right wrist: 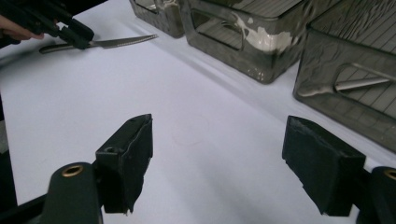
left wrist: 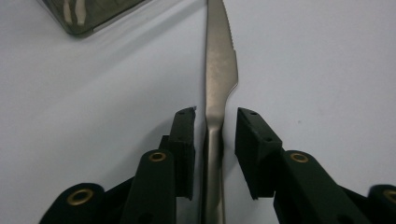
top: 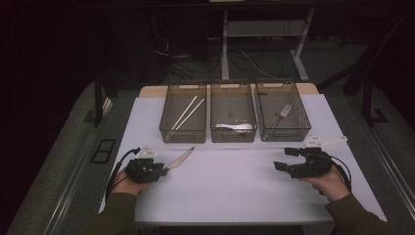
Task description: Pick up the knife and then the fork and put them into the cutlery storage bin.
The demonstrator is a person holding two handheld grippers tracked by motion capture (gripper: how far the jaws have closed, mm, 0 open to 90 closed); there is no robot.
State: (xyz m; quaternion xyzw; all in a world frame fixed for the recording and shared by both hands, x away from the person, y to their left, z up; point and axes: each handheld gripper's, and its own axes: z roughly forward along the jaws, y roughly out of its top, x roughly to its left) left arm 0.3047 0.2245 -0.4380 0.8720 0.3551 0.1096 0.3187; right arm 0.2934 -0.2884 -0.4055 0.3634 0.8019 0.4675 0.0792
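Note:
A metal table knife (top: 180,158) lies on the white table, blade toward the bins. My left gripper (top: 164,169) straddles its handle. In the left gripper view the knife (left wrist: 219,70) runs between the two pads (left wrist: 254,140), with a thin gap on each side, so the left gripper (left wrist: 215,114) is open around it. From the right gripper view, the knife (right wrist: 116,42) rests flat under the left gripper (right wrist: 70,28). My right gripper (top: 284,158) hovers low at the right, and its jaws (right wrist: 219,135) stand wide open with nothing between them.
Three clear bins stand in a row at the back. The left bin (top: 166,122) holds white chopsticks (top: 186,113), the middle bin (top: 234,105) a white spoon (top: 235,127), and the right bin (top: 298,122) a fork (top: 282,113). The table's front edge runs near my forearms.

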